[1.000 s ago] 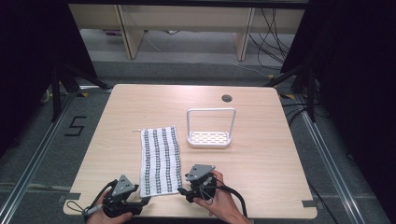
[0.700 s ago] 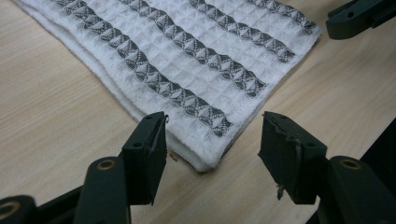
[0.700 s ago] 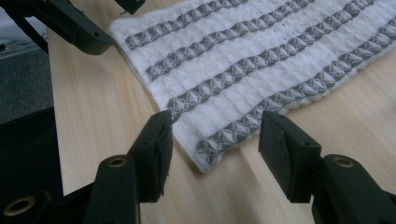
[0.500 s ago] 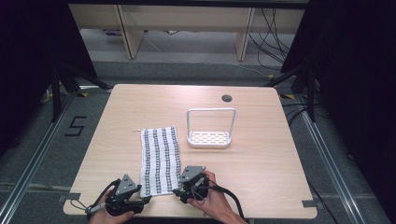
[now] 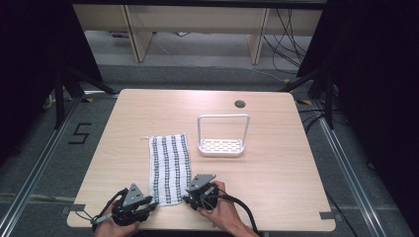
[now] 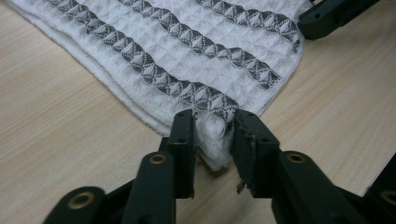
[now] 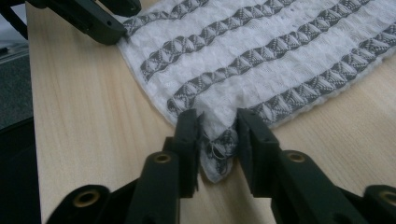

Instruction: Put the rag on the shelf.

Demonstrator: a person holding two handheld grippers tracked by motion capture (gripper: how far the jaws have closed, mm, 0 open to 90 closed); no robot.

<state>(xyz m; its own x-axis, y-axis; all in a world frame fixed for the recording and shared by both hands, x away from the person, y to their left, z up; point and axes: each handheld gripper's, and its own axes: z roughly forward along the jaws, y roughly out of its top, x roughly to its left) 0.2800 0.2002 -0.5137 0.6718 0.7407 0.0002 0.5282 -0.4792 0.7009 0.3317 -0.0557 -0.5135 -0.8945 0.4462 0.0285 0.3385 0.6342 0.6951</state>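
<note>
Dark room, wooden tabletop (image 5: 123,118); white rack (image 5: 222,146) mid-table holds nothing; my grippers (image 6: 212,135) (image 7: 217,140), just closing, pinch the towel's (image 5: 169,165) near-edge corners.

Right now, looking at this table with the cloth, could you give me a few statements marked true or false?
1. The striped towel lies flat on the table. True.
2. The left tool pinches a near corner of the towel. True.
3. The right tool holds the white rack. False: it pinches the towel's other near corner.
4. The rack stands on the towel. False: it stands apart, beside it.
</note>
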